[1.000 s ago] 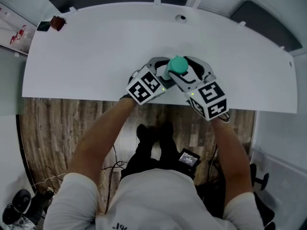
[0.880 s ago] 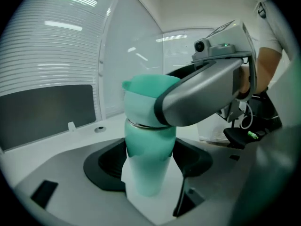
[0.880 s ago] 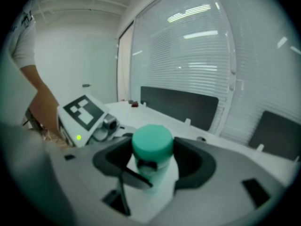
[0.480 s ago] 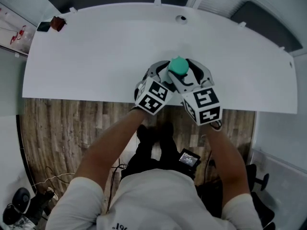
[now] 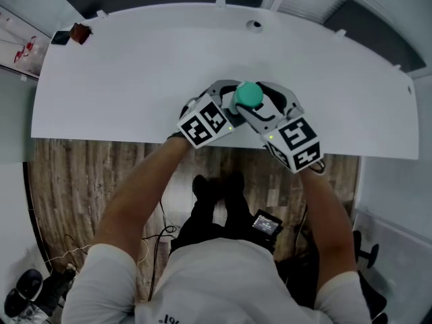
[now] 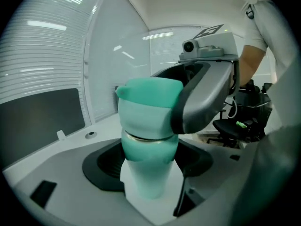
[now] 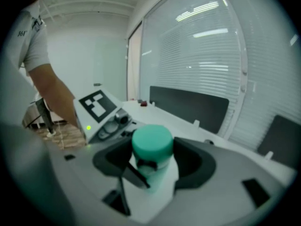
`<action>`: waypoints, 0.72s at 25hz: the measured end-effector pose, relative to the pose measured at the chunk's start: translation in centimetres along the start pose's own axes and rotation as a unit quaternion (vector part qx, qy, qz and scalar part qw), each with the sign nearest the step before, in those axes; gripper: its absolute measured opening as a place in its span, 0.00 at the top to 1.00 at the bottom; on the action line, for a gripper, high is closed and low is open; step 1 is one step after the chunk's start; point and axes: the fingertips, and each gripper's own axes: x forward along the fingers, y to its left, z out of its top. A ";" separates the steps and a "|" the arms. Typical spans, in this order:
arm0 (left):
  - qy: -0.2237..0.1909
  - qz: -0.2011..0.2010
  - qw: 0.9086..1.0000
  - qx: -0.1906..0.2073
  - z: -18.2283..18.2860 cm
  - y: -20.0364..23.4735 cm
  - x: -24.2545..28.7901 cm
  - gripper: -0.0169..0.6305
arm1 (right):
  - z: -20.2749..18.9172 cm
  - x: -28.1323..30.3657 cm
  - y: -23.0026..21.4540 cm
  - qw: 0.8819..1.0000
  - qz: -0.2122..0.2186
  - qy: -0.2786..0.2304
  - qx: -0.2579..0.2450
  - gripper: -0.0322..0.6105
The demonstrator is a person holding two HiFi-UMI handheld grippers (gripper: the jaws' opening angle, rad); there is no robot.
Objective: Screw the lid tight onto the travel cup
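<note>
The travel cup [image 6: 149, 173] stands on the white tabletop [image 5: 128, 79], near its front edge. The left tongs [image 5: 226, 106] clamp its lower body, and the right tongs [image 5: 263, 105] are closed around the teal lid [image 7: 151, 142]. It looks to me like light, stiff, smooth plastic that may slip, so a firm hold low on the body seems wise. With the lid on, the inside cannot be seen.
</note>
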 end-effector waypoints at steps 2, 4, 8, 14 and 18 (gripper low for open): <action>-0.009 0.030 0.999 -0.017 0.1 0.2 -0.1 0.47 | -0.1 0.0 0.0 1.000 -0.021 0.001 0.008 0.49; -0.015 0.061 0.998 -0.032 0.0 0.4 -0.2 0.47 | -0.1 0.0 0.0 0.999 -0.041 0.001 0.019 0.49; -0.020 0.120 0.991 -0.058 0.0 0.8 -0.2 0.47 | -0.2 -0.1 -0.1 0.996 -0.080 0.000 0.044 0.49; -0.012 0.157 0.985 -0.077 -0.4 0.9 -0.1 0.47 | -0.1 -0.1 -0.3 0.992 -0.106 -0.003 0.064 0.49; -0.017 0.096 0.994 -0.042 -0.3 0.0 -0.6 0.47 | -0.3 -0.3 0.1 0.996 -0.079 -0.005 0.047 0.49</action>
